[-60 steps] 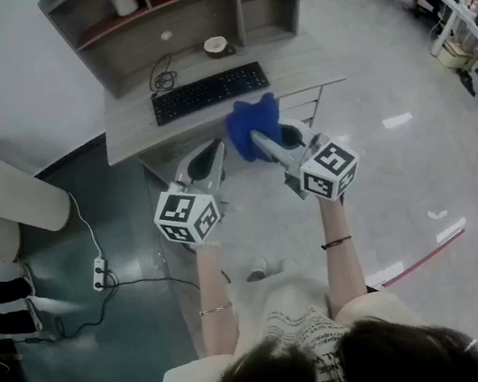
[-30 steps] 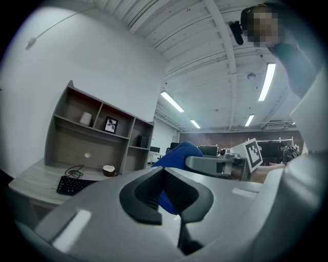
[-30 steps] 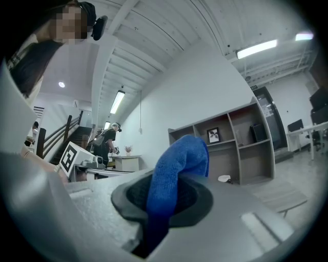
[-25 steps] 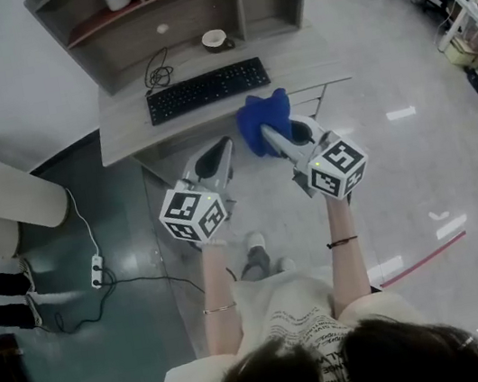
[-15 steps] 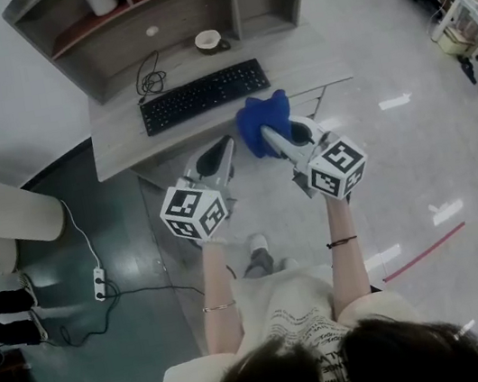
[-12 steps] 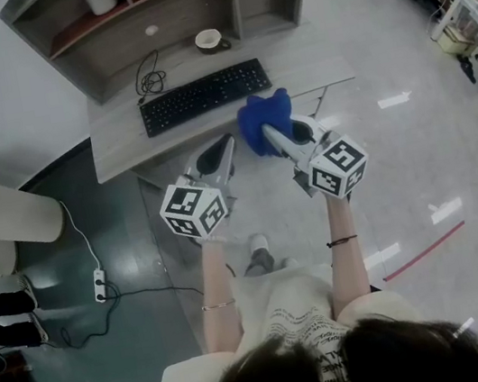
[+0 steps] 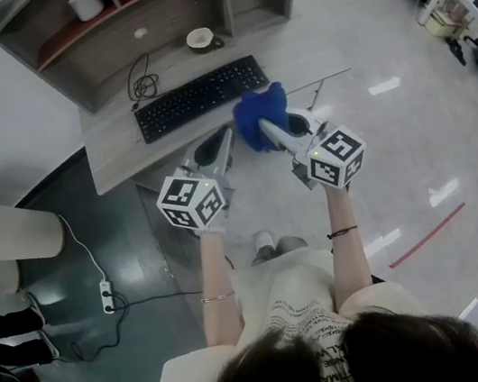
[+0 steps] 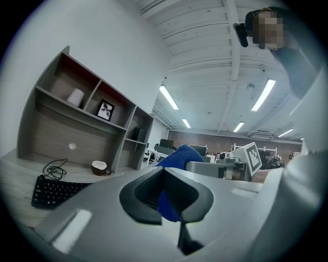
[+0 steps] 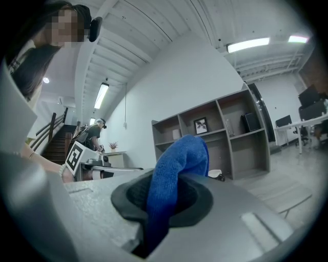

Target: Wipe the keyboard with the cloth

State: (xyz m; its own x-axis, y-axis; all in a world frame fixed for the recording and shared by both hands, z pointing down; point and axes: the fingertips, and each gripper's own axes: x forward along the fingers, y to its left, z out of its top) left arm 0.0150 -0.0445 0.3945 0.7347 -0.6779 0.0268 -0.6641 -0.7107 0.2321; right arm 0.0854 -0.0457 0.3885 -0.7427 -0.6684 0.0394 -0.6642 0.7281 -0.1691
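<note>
Clamping cloth point(image 7: 254, 111), right hand-held gripper point(image 7: 266, 127).

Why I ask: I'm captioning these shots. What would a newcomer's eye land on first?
The bright blue cloth stands out, clamped in the right gripper's jaws over the desk's near edge, by the black keyboard's right end. Next, the black-and-white marker cubes on both grippers; the left gripper, jaws shut on nothing, is alongside.

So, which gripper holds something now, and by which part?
The right gripper clamps the blue cloth by a bunched part, the rest sticking out ahead; the left gripper holds nothing.
</note>
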